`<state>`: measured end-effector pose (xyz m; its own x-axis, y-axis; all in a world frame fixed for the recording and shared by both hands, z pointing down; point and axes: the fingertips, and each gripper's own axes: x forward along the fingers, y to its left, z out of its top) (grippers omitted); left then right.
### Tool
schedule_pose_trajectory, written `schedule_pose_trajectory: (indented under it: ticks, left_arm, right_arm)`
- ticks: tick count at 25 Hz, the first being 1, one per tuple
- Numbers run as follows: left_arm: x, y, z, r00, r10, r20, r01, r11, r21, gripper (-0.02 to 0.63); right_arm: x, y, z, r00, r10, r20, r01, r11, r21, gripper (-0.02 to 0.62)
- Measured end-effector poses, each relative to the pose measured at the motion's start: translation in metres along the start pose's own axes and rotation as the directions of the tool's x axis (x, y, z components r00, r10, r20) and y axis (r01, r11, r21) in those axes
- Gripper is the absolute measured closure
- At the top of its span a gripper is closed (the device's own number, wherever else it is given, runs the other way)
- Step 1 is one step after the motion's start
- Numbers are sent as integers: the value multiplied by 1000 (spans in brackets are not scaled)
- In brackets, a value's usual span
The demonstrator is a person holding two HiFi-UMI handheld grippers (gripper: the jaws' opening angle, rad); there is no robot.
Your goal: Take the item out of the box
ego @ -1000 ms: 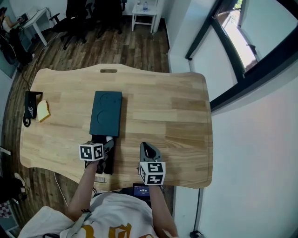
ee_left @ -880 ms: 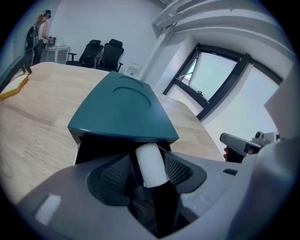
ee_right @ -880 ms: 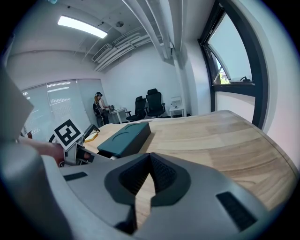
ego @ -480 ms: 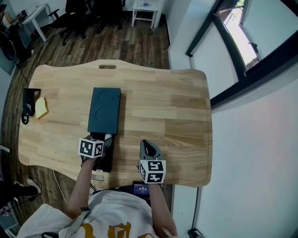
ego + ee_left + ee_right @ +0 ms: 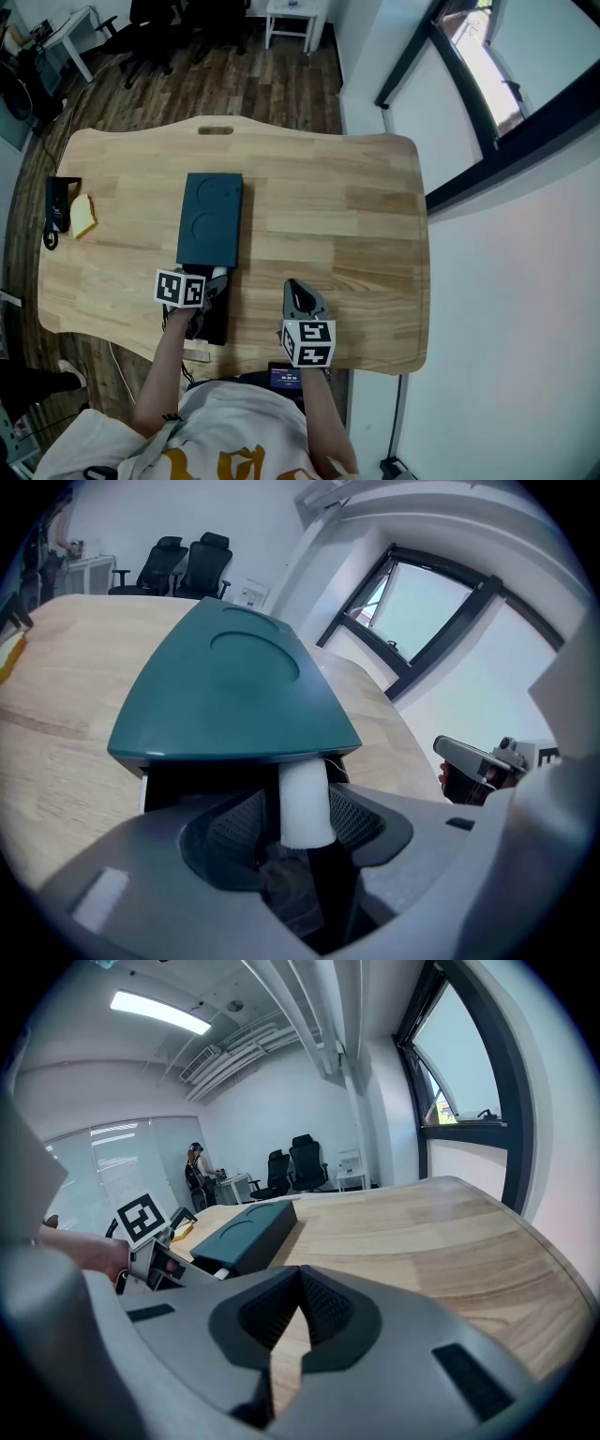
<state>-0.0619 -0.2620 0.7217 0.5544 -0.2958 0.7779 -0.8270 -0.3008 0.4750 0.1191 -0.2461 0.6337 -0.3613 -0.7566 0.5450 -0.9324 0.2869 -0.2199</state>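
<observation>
A teal box (image 5: 211,220) lies lengthwise on the wooden table (image 5: 337,216). A black inner tray (image 5: 216,319) sticks out of its near end. My left gripper (image 5: 215,284) sits at that end, shut on a white pull tab (image 5: 305,799) that comes out from under the teal sleeve (image 5: 234,686); crinkled clear plastic shows below the tab. The inside of the tray is hidden. My right gripper (image 5: 293,285) hovers to the right of the tray near the table's front edge, shut and holding nothing (image 5: 300,1274). From the right gripper view the box (image 5: 248,1230) and left gripper (image 5: 150,1258) are at left.
A yellow pad (image 5: 85,216) and a black object (image 5: 57,206) lie at the table's left edge. A small lit screen (image 5: 283,378) sits at the front edge below my arms. Office chairs (image 5: 178,23) stand beyond the table; a window wall (image 5: 469,103) runs along the right.
The left gripper's marker cube has shifted slightly and turned while staying at the box's near end. The right gripper has hardly moved.
</observation>
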Motion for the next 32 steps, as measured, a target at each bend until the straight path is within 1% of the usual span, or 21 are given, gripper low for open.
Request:
schedule_pose_trajectory:
  ticks: [1,2,3,5,11,14,20,24,29,32]
  left_arm:
    - [0,-2,0,1000,-10,-1,10,1000,-2,385]
    - [0,-4,0,1000,-18,0,18,1000,-4,425]
    - [0,-6,1,1000,-18,1,18,1000,1,439]
    - [0,-6,1,1000,-9,1,9,1000,17,440]
    - [-2,-5,1,1000,-7,1,7,999,32,440]
    - [-5,-4,0,1000,-6,7,6,1000,26,442]
    - [-18,-5,-4,999,-36,41,36,999,-7,440]
    - [-34,-5,0,993,-30,111,31,1000,-5,440]
    - [-54,-15,8,981,-32,189,25,999,41,440]
    - [-67,-22,13,969,-41,242,27,998,62,442]
  right_arm:
    - [1,0,0,1000,1,-1,-1,1000,0,589]
    - [1,0,1,1000,3,-2,-3,1000,-1,589]
    - [2,1,2,1000,6,-2,-6,1000,-2,589]
    - [2,2,4,1000,7,-2,-7,1000,-3,589]
    - [0,1,5,1000,4,4,-4,1000,1,589]
    - [-1,2,6,1000,3,6,-3,1000,2,589]
    - [-5,13,8,1000,15,9,-15,1000,-12,589]
    - [-11,23,9,1000,19,2,-19,999,-36,589]
    - [-22,29,18,1000,17,27,-15,999,-47,589]
    - [-30,33,25,999,13,47,-11,998,-59,589]
